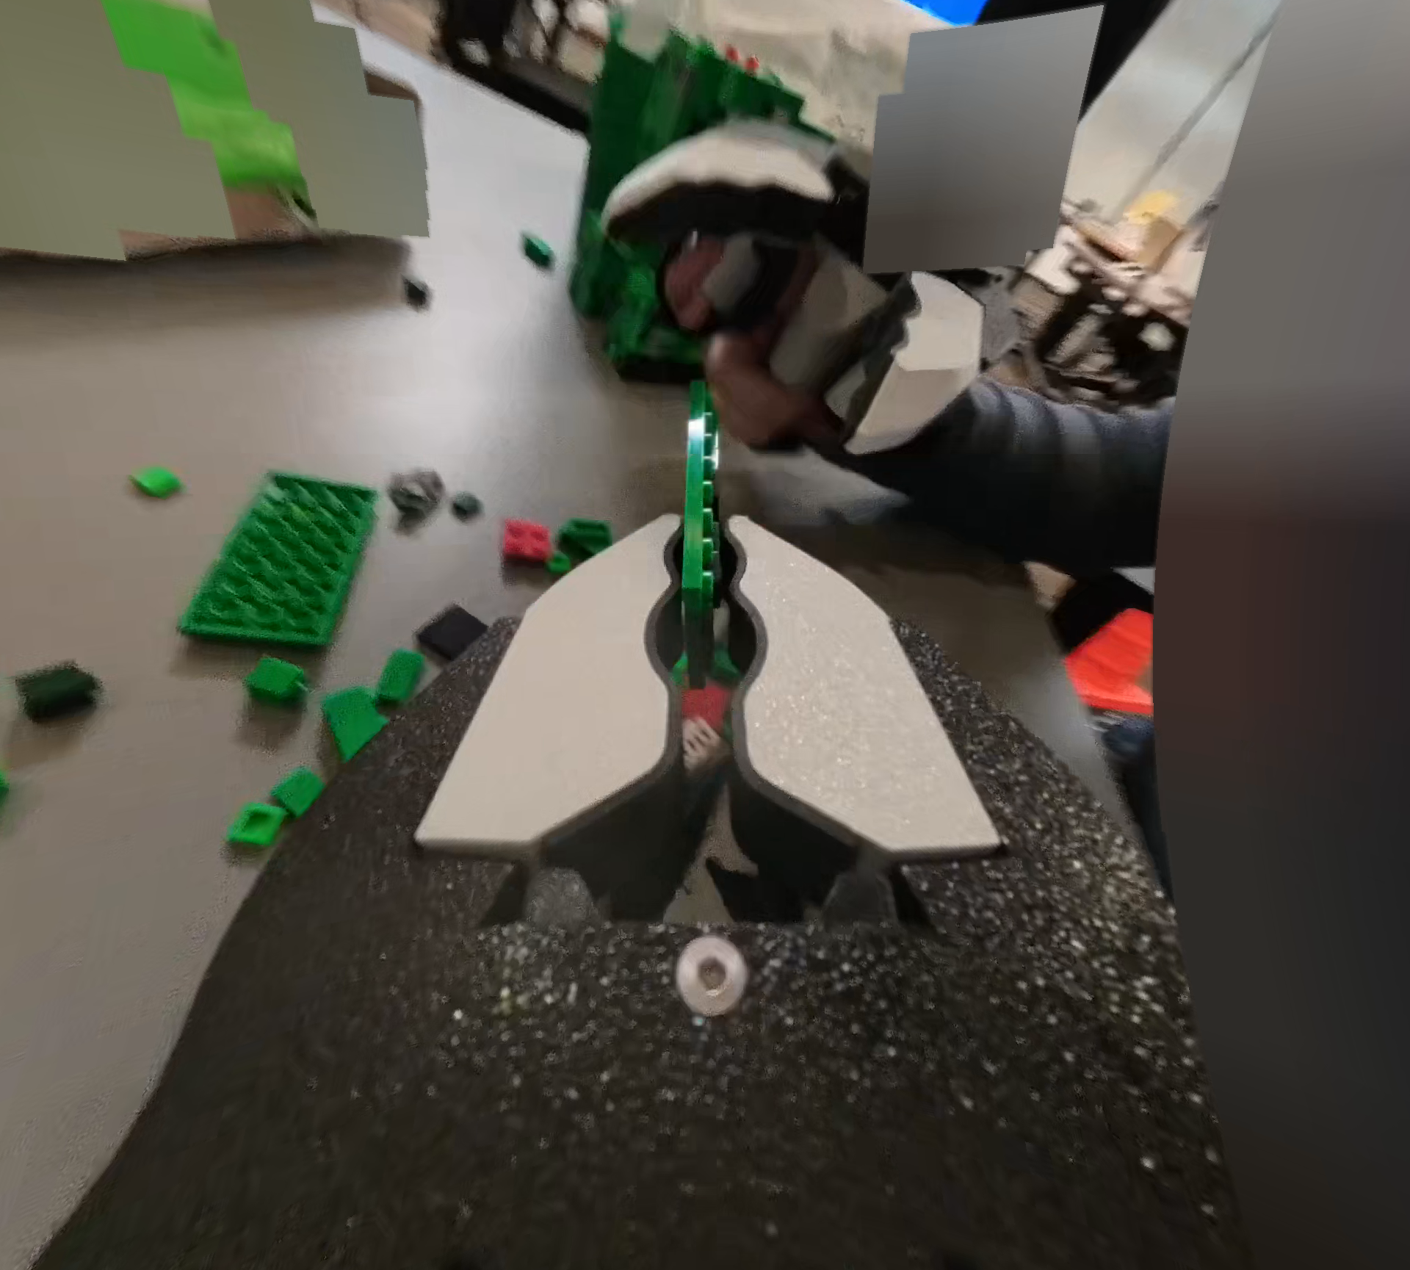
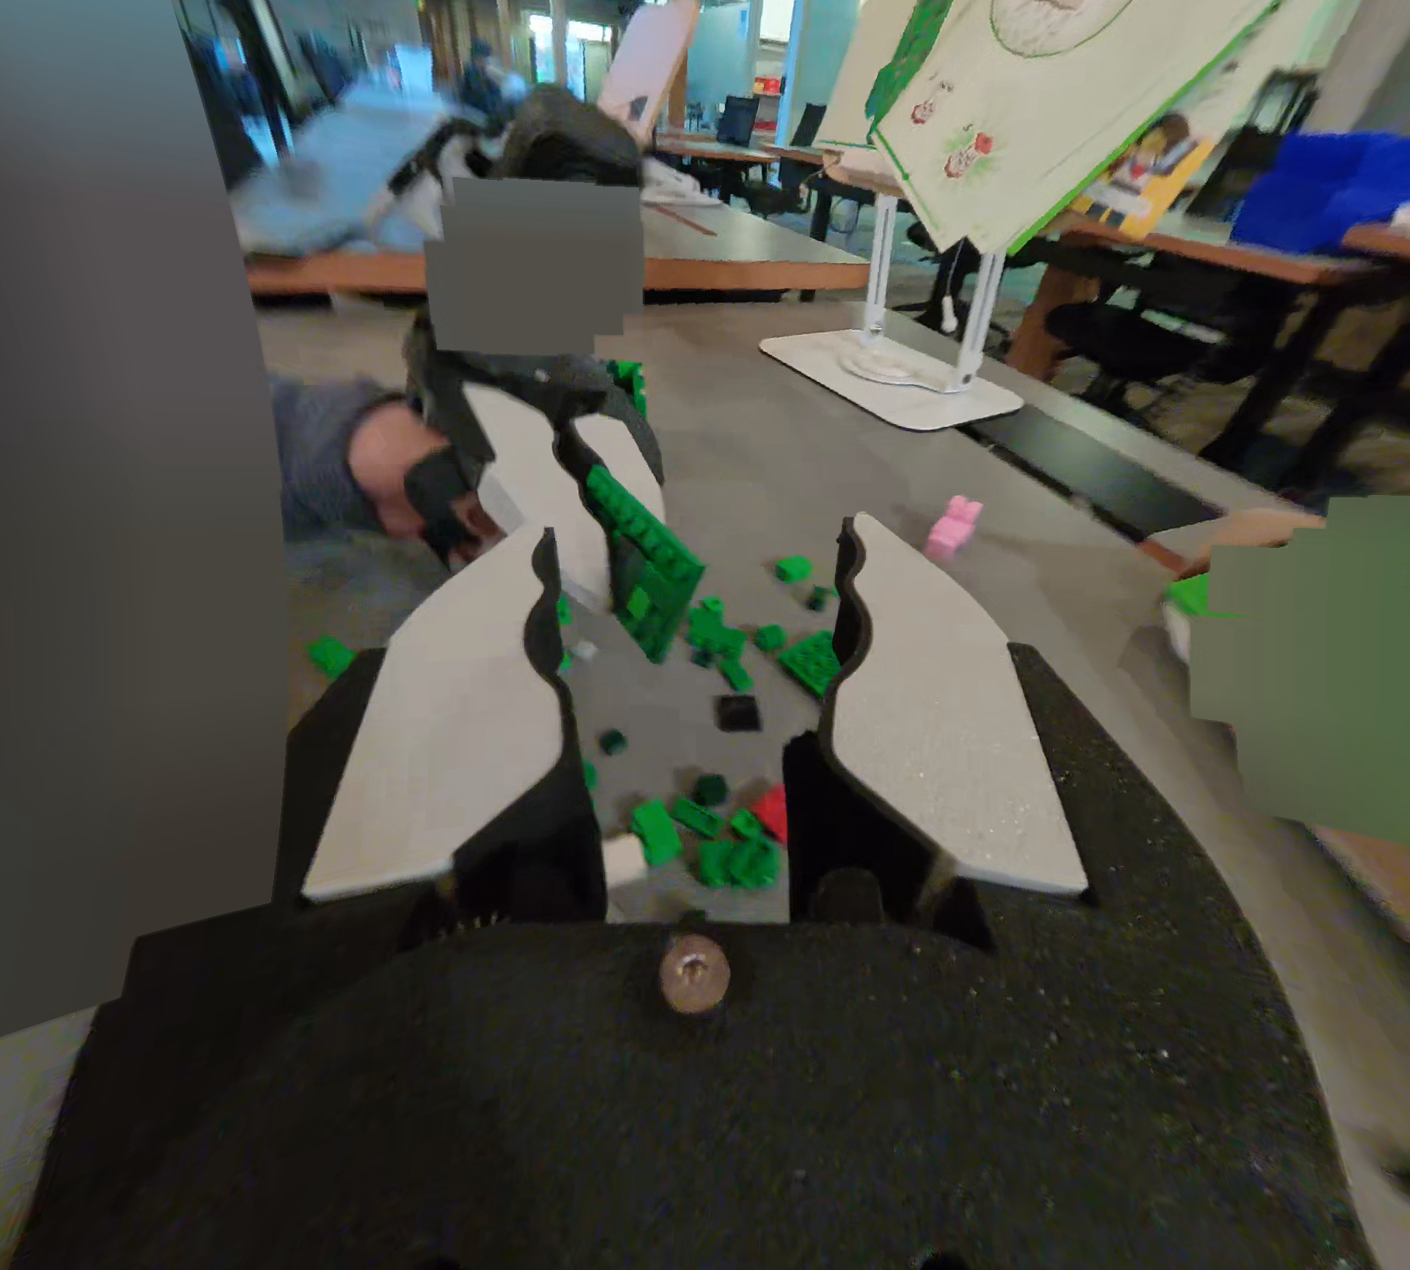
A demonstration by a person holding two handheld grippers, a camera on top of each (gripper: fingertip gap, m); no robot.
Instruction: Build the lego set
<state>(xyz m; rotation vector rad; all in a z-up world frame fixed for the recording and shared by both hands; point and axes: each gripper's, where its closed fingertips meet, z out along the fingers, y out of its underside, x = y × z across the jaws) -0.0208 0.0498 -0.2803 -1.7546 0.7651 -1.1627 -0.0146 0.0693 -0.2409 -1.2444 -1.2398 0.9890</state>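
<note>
Green studded lego plate (image 1: 700,531) pinched edge-on in left claw (image 1: 700,546), raised above grey desk (image 1: 152,356). Right claw (image 2: 694,546) spread wide, holding nothing, above loose green bricks (image 2: 717,844). Farther off, ribbed green plate (image 1: 282,562) lying flat, tall green lego build (image 1: 648,165) standing behind.

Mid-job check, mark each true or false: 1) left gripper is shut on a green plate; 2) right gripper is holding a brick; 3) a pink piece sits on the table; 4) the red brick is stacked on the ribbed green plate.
1. True: the left gripper is shut on the green plate, held on edge.
2. False: the right gripper is open and empty.
3. True: the pink piece sits on the table.
4. False: the red brick lies on the table, apart from the ribbed green plate.
</note>
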